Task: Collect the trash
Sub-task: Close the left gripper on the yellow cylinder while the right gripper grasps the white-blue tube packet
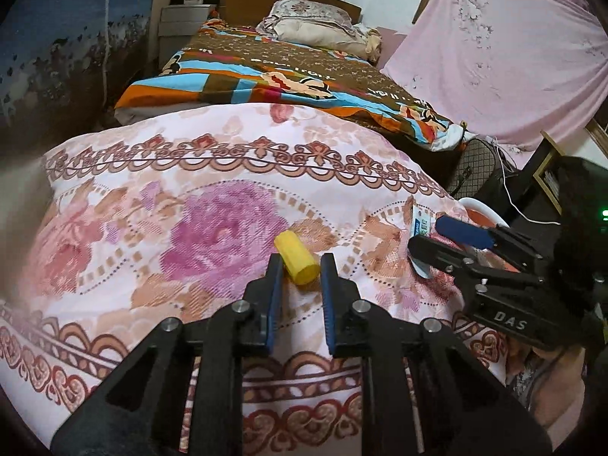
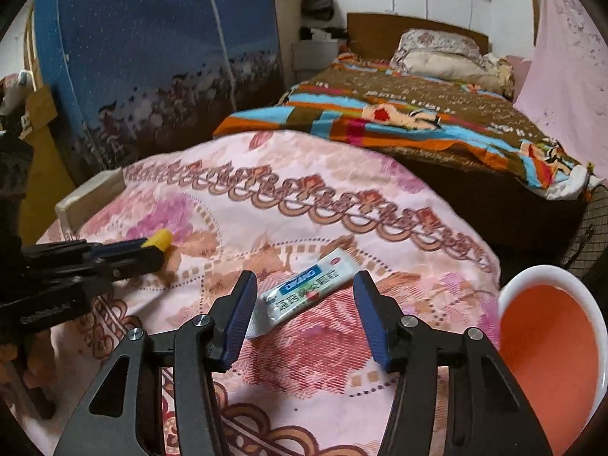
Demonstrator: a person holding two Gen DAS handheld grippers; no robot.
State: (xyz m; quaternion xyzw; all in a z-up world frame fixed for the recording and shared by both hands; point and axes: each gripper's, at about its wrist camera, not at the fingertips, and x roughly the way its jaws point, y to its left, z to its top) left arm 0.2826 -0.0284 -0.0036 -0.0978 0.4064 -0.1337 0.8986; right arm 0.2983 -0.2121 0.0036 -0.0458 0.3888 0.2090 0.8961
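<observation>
A yellow cylinder point(image 1: 296, 257) lies on the pink floral cloth point(image 1: 190, 205), its near end between the tips of my left gripper point(image 1: 301, 262), whose jaws stand open around it. It also shows in the right wrist view point(image 2: 159, 238) at the left gripper's tips. A white squeezed tube point(image 2: 304, 288) with blue print lies on the cloth just ahead of my right gripper point(image 2: 304, 285), which is wide open over it. In the left wrist view the right gripper point(image 1: 425, 235) sits at the right with the tube point(image 1: 420, 224) between its fingers.
A white bin with an orange inside point(image 2: 547, 342) stands at the right of the cloth-covered surface; its rim also shows in the left wrist view point(image 1: 478, 205). A bed with a colourful blanket point(image 1: 304, 72) lies behind. A pink sheet point(image 1: 513, 57) hangs at right.
</observation>
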